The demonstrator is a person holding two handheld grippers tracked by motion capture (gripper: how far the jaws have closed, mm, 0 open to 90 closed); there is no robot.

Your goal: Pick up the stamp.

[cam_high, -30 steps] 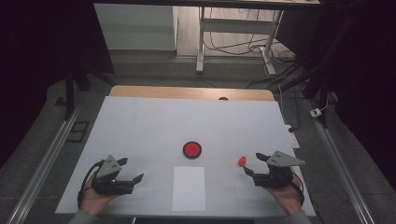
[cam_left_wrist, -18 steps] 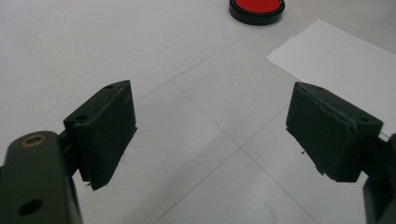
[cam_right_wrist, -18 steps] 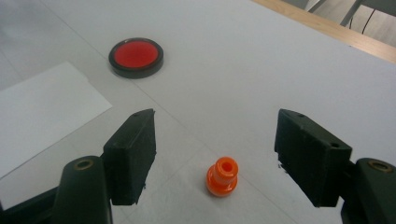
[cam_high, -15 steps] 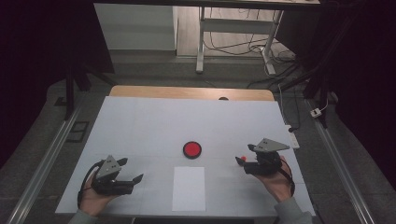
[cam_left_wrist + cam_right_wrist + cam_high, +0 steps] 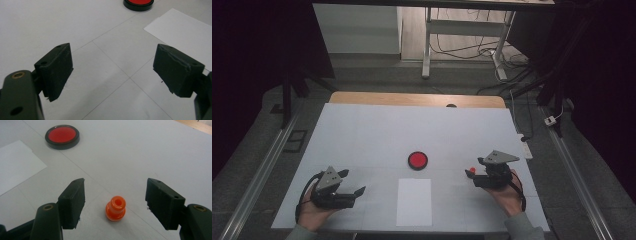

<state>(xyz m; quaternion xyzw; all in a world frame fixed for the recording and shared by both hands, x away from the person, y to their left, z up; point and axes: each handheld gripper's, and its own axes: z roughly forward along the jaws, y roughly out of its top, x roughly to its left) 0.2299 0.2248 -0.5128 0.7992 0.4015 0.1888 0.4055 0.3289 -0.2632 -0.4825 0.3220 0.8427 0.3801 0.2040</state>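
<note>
- Right gripper (image 5: 115, 200): jaws spread wide, nothing gripped. Also seen from above at the right of the table (image 5: 474, 175).
- Orange peg (image 5: 115, 208): small, waisted, hole in its top, standing upright on the white table cover (image 5: 150, 150). It sits between the right gripper's two jaws, touching neither, a little nearer the jaw on the view's left. Bare cover shows on both sides of it and ahead of it.
- Red disc (image 5: 62, 136): black-rimmed, flat on the cover, well ahead of the right gripper and off toward its left jaw; apart from the peg.
- White sheet (image 5: 15, 165): flat, its near edge beside the right gripper's left jaw, not touching it.
- Left gripper (image 5: 112, 72): jaws wide apart, holding nothing; only bare cover with faint seam lines between them. Seen from above at the table's left (image 5: 354, 192).
- Same sheet's corner (image 5: 180, 30) lies ahead of the left gripper's right-hand jaw; the disc (image 5: 138, 3) lies beyond, at the view's top edge.
- Table's wooden far edge (image 5: 417, 99) stands well beyond both grippers, open cover between.
</note>
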